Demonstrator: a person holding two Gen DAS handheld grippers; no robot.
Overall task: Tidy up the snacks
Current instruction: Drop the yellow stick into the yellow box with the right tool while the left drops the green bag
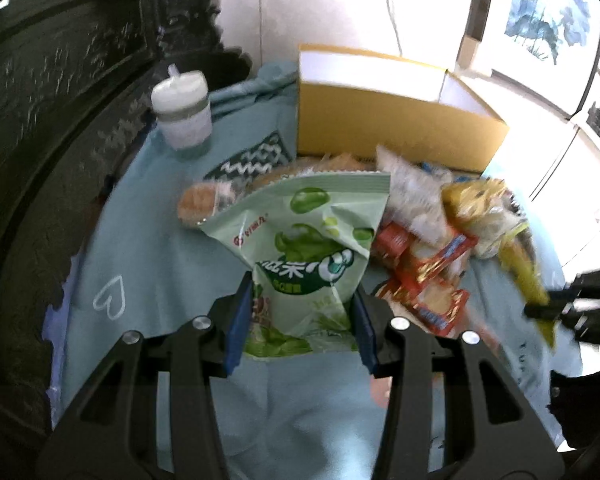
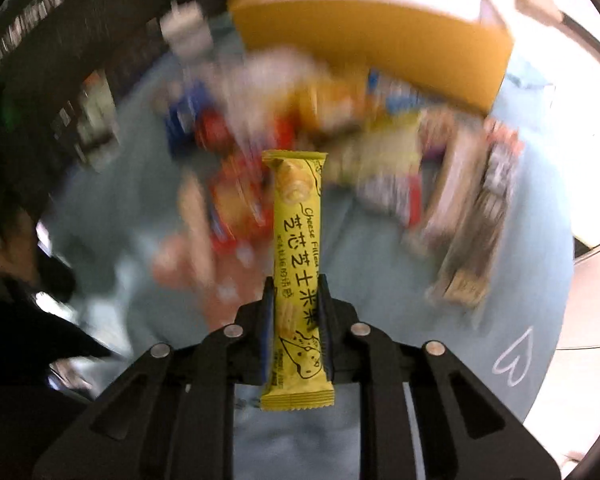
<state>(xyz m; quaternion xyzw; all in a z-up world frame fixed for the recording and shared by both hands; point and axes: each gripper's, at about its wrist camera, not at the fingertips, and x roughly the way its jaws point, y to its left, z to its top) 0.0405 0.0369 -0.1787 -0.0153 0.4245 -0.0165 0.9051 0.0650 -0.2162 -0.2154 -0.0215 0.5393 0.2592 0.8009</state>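
My left gripper (image 1: 300, 304) is shut on a pale green snack bag (image 1: 312, 236) and holds it above the light blue cloth (image 1: 148, 248). My right gripper (image 2: 297, 304) is shut on a long yellow cheese snack bar (image 2: 298, 240), held upright above the cloth; the same bar (image 1: 528, 280) and the right gripper show at the right edge of the left wrist view. A pile of loose snack packets (image 1: 428, 232) lies ahead, blurred in the right wrist view (image 2: 340, 140). A yellow cardboard box (image 1: 388, 120) stands open behind the pile, also seen in the right wrist view (image 2: 364, 32).
A white lidded cup (image 1: 182, 114) stands at the back left on the cloth. A dark carved furniture piece (image 1: 52, 120) runs along the left. A round wrapped pastry (image 1: 202, 204) lies left of the pile. A white heart (image 1: 109, 296) is drawn on the cloth.
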